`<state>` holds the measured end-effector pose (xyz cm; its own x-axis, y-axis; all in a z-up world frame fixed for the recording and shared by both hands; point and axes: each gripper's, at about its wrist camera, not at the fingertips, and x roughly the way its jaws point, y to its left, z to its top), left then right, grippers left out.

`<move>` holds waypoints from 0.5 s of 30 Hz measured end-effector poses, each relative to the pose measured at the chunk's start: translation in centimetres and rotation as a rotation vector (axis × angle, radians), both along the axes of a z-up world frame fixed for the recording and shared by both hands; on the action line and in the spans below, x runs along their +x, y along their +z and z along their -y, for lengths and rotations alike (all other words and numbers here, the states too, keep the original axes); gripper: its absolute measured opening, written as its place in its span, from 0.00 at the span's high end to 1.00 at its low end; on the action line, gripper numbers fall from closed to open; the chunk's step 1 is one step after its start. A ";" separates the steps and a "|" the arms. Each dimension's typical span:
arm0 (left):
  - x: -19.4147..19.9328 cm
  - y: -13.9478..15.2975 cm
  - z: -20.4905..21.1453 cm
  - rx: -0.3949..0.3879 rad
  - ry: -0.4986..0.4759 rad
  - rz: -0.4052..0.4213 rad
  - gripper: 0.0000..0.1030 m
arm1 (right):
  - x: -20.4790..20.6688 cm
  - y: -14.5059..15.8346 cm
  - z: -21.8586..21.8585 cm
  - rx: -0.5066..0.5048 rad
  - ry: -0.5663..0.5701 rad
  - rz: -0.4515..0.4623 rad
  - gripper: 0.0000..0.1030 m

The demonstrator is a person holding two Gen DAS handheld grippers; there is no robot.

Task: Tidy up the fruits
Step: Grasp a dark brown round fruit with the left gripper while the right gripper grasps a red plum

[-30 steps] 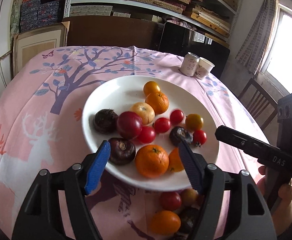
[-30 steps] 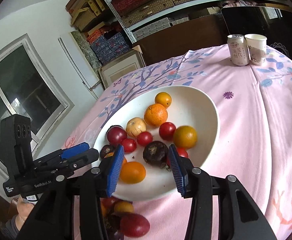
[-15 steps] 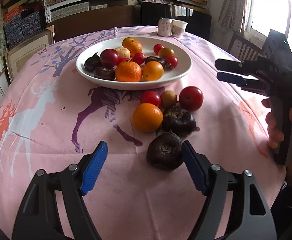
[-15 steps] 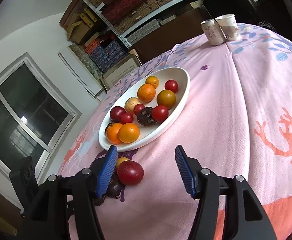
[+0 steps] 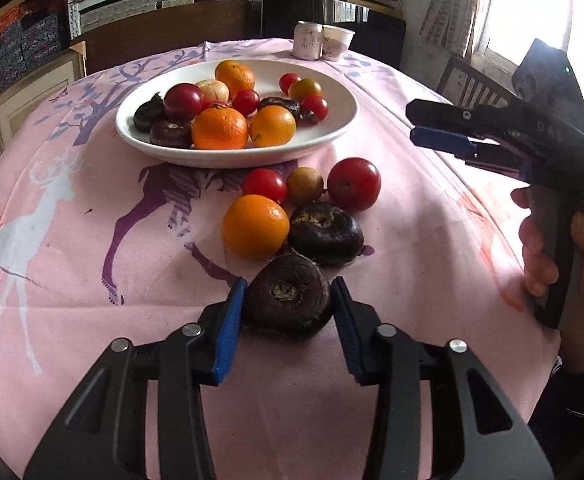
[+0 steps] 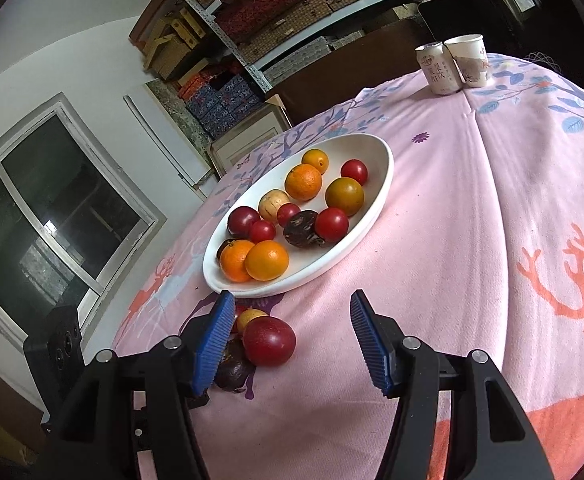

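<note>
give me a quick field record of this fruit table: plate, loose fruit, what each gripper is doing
plate: white oval plate holding oranges, red tomatoes and dark fruits
loose fruit: six pieces on the pink printed tablecloth in front of the plate
left gripper: jaws closing on the nearest dark brown round fruit, pads at its sides
right gripper: open above the cloth, large red fruit beside its left finger
</note>
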<state>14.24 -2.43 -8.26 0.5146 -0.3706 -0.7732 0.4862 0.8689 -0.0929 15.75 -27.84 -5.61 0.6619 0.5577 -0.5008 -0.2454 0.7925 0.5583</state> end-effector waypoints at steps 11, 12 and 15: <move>0.2 1.2 -2.4 -0.123 0.072 0.029 0.59 | 0.4 -0.4 -4.1 -0.119 0.140 -0.066 0.41; 0.2 1.2 -2.5 -0.124 0.073 0.029 0.59 | 0.6 -0.6 -4.5 -0.134 0.147 -0.085 0.41; 0.1 1.3 -2.6 -0.131 0.074 0.032 0.59 | 1.5 -1.5 -5.5 -0.131 0.156 -0.148 0.41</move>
